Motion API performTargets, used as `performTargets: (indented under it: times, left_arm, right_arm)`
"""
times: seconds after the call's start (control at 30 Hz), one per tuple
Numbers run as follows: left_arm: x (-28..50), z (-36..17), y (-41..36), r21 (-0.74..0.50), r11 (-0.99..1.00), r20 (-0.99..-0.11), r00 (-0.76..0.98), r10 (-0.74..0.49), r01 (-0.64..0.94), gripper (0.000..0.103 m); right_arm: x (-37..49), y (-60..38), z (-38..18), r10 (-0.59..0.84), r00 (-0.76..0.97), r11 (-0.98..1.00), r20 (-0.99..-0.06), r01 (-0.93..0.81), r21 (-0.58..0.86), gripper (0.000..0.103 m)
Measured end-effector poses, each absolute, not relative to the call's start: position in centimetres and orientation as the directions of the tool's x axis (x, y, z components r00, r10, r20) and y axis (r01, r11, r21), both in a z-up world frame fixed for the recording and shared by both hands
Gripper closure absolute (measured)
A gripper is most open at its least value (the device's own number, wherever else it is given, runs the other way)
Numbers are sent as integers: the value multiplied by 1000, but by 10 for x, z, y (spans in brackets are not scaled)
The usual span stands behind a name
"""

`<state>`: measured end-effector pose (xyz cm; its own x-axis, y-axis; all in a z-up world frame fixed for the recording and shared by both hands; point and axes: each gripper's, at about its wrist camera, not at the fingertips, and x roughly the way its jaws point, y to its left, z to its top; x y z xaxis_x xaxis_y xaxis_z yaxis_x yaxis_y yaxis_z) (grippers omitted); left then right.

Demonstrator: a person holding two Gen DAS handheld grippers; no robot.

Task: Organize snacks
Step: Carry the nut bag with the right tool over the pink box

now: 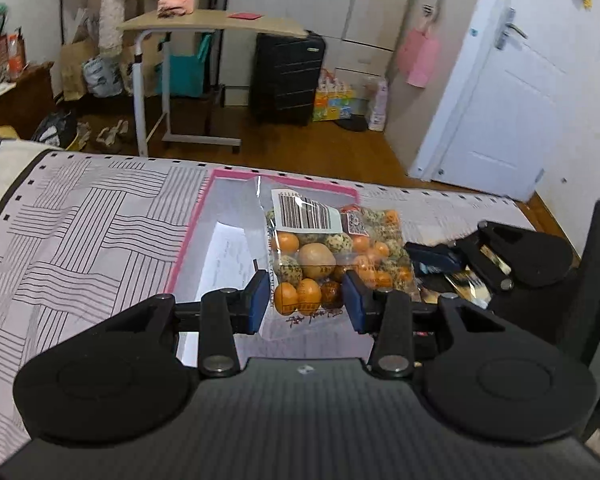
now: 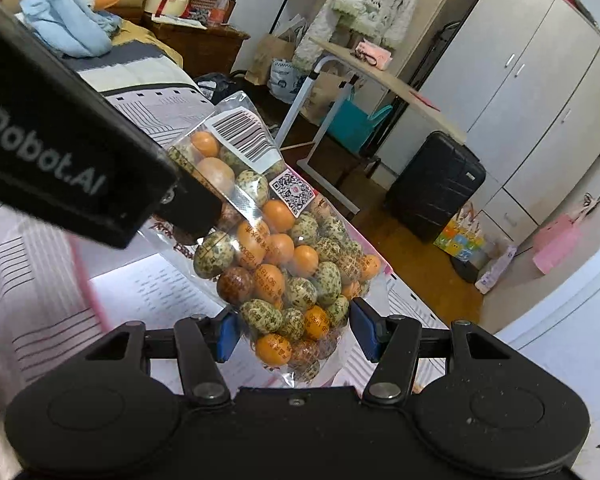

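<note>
- The left tongs [image 1: 306,296] stand open, blue pads on either side of the near end of the snack bag [image 1: 332,248]; neither pad visibly presses the film.
- The right tongs [image 2: 294,330] are likewise open around the bag's other end, with candy-like balls bulging between the pads; whether the film touches a pad I cannot tell.
- The snack bag, clear film packed with orange and speckled balls, lies ahead of the left tongs on a pink-edged plastic folder [image 1: 204,216], which rests on the striped bedsheet [image 1: 80,220].
- Risk: the film looks slick and the filling loose, so closing on a round ball rather than flat film would likely let the bag squirt out or sag.
- Risk: the two tools are close together at one small bag; in the right view the left tool's body crosses just above the bag, so a careless lift could knock them together.
- Risk: the smooth folder may slide with the bag if it is dragged.
- The bed edge [image 1: 440,194] lies just beyond the bag, with floor below; open sheet spreads to the left of the left tongs, the safer room for moving.
</note>
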<state>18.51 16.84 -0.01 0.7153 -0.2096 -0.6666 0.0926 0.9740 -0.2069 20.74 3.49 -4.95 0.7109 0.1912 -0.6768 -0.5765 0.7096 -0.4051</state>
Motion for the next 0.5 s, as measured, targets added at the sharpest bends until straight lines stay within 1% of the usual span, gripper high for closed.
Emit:
performTargets:
  times: [0.13,0.3,0.5]
  left_arm:
    - [226,-17,185,-214,975,-671,716,-191,60,63]
    - [279,-46,202,-250,968,-711,673,-204,30,63]
    - [317,-72,214,-270,962,-722,657,-219,24,63]
  right_arm:
    - [245,49,-65,197,692,696,-694,-597,-398,41]
    - [287,58,-88,184,663,665,-725,-627,-405,41]
    - [322,57,-106,199,601,684,-774,-651,-330,41]
